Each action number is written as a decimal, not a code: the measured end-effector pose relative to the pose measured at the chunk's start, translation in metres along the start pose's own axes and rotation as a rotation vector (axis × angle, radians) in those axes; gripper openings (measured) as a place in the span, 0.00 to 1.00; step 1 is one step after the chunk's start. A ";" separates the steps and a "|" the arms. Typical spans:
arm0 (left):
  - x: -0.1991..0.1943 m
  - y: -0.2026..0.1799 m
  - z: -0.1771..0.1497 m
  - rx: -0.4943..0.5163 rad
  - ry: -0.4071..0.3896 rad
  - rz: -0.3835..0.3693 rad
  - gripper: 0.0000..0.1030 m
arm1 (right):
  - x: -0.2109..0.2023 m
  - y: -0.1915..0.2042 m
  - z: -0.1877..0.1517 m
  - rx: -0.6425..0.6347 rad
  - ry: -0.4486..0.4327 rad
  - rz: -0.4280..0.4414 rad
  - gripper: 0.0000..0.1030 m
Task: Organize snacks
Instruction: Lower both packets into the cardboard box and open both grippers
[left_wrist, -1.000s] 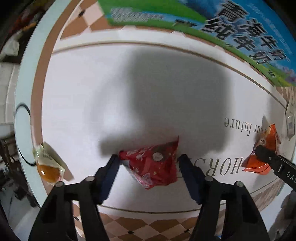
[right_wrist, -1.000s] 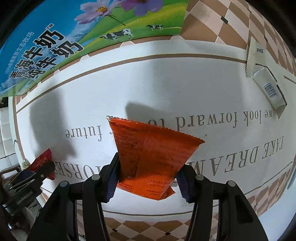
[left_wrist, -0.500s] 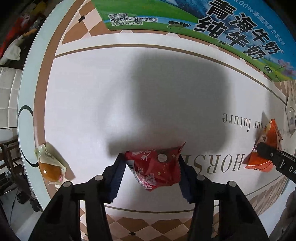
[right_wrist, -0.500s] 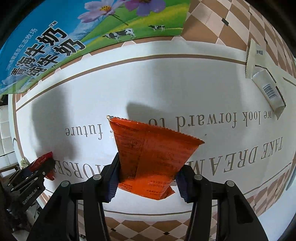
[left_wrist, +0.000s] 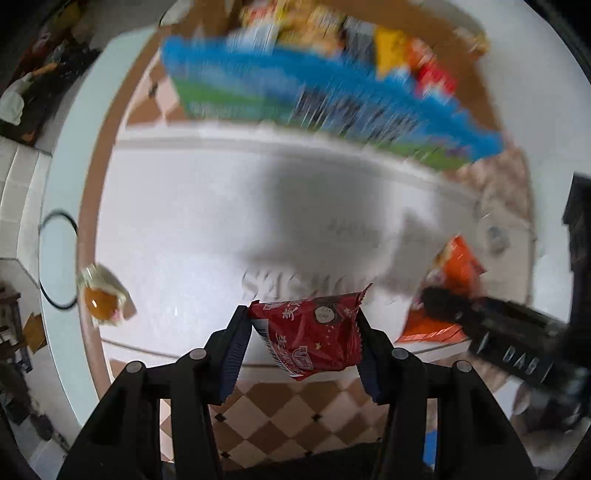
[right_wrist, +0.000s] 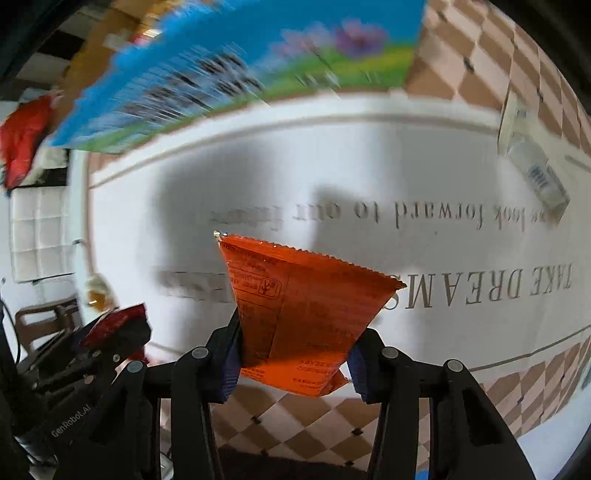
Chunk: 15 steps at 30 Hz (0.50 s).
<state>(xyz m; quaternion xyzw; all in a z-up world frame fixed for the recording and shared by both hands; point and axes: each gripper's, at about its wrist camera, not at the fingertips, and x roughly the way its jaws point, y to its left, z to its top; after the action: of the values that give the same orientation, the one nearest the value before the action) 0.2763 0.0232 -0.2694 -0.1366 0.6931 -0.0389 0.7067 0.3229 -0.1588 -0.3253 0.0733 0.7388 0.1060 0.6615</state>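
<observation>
In the left wrist view, the left tongs (left_wrist: 304, 334) are pinching a red snack packet (left_wrist: 314, 334) between their blue pads, and it appears lifted clear of the desk (left_wrist: 184, 229). Ahead, blurred, stands a blue and green milk carton box (left_wrist: 332, 107) with what looks like several packets already heaped inside, so part of the sorting seems done. A yellow wrapped sweet (left_wrist: 101, 297) lies loose near the desk's left edge, not yet collected. In the right wrist view, the right tongs (right_wrist: 293, 350) are clamped on an orange snack packet (right_wrist: 299, 314), also held above the desk's printed cloth. A pale packet with a barcode (right_wrist: 532, 166) lies well apart at the upper right, untouched. By my judgement, both held packets are bound for the box, and at least the sweet and the pale packet are left.
</observation>
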 end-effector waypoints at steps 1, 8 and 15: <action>-0.017 -0.005 0.009 0.010 -0.026 -0.016 0.48 | -0.016 0.005 0.001 -0.016 -0.022 0.017 0.49; -0.082 -0.012 0.110 0.060 -0.107 -0.064 0.49 | -0.114 0.032 0.052 -0.104 -0.187 0.053 0.49; -0.061 -0.025 0.218 0.076 -0.036 -0.039 0.49 | -0.148 0.039 0.156 -0.116 -0.250 -0.015 0.49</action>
<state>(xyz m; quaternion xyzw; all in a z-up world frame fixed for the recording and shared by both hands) 0.4930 0.0447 -0.2036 -0.1238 0.6753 -0.0768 0.7230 0.4937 -0.1482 -0.1886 0.0422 0.6437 0.1338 0.7523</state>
